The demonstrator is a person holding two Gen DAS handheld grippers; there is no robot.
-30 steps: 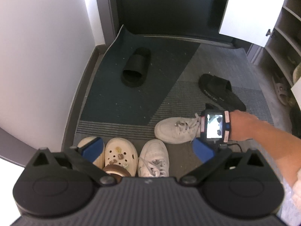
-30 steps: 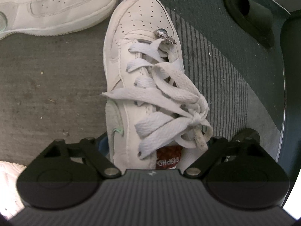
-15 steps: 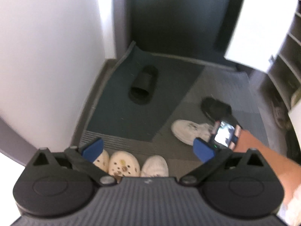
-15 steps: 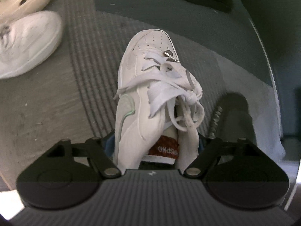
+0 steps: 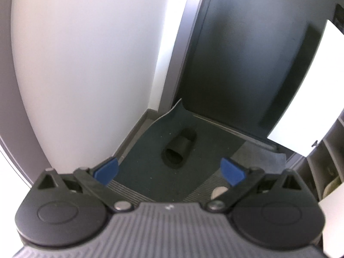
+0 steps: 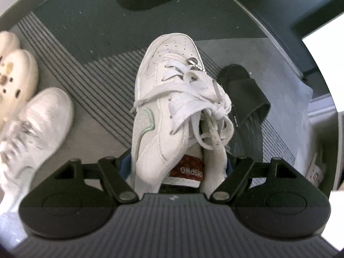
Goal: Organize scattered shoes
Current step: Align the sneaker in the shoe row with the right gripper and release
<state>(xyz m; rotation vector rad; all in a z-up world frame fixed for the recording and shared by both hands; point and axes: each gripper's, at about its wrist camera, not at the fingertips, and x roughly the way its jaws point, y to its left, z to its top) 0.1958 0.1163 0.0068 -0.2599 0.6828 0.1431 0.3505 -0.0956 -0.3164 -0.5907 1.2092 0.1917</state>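
Partly hidden behind the white sneaker [image 6: 163,111], the right gripper [image 6: 178,167] clamps its fingers on the shoe's heel above the mat [image 6: 90,21], while the left gripper [image 5: 169,169] gapes wide, empty, a pale shoe tip [image 5: 219,192] barely showing.

The left wrist camera sits high, looking forward and slightly downward along its blue-padded fingers [image 5: 105,169] toward a white wall [image 5: 86,64], a dark door [image 5: 247,64] and the far corner of the dark green floor mat [image 5: 150,150]. The right wrist camera looks steeply down, close over a white lace-up sneaker [image 6: 167,99] (it fills the middle). Both views share the mat and one black slide sandal [image 5: 179,150] lying on it.
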